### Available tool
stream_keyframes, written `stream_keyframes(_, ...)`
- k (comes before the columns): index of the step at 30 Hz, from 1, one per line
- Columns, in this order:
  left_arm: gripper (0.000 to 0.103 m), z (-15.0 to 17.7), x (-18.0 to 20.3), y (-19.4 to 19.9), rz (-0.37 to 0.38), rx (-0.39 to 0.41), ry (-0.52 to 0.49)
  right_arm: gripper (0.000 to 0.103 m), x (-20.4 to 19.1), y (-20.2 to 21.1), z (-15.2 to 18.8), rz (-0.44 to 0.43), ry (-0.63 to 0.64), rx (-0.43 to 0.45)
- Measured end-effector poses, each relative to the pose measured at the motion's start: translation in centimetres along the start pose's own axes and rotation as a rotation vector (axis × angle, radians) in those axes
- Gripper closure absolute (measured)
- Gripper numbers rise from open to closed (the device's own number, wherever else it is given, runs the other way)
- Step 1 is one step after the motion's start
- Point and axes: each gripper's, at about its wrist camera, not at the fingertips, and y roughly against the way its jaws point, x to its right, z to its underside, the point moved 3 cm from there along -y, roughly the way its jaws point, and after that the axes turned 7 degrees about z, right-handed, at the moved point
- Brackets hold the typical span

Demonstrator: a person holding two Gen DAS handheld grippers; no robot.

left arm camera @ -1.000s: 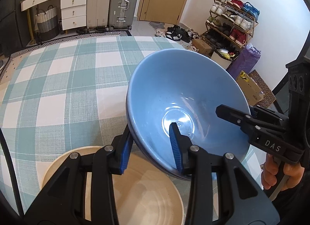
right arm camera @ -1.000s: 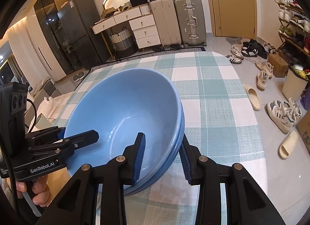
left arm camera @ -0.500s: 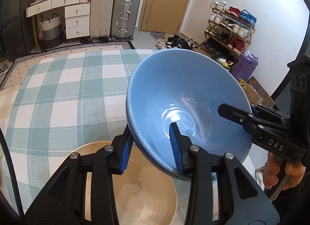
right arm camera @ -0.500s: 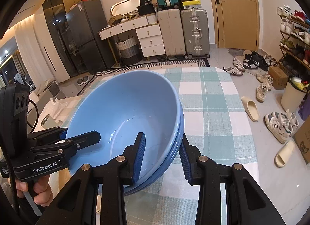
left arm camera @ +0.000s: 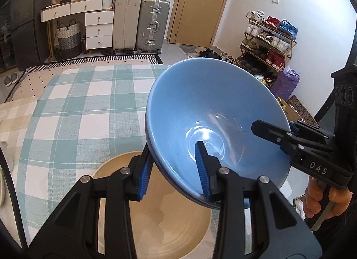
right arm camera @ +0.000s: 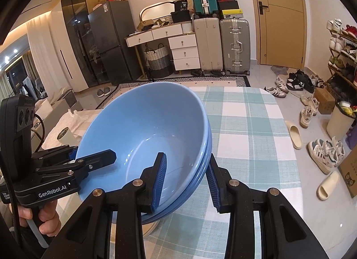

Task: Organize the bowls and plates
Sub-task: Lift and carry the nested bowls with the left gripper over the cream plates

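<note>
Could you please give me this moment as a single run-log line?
left claw: shut on blue bowls | right claw: shut on opposite rim | bowls: tilted above beige bowl | table: checked cloth

Both tools were built the same, pretty much: black plastic frames, two chunky arms each, tipped with ribbed blue pads and pinned with round silver screws. The left gripper [left arm camera: 175, 167] was seen at the bottom of its own view; at lower left of the right wrist view it was marked "GenRobot.AI" in white, with a black cable looped beside its boxy camera housing. The right gripper [right arm camera: 186, 179] was marked "DAS" at right of the left wrist view, fitted with a pale grey trigger.
</note>
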Motion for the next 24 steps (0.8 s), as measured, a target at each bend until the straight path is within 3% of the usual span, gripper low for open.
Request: stream_keyframes(24,0.070,3.0,-5.0,4.9,-0.082,0.025,0.061,0.067,-6.2,-1.7,0.5,-0.069,0.064,-0.031)
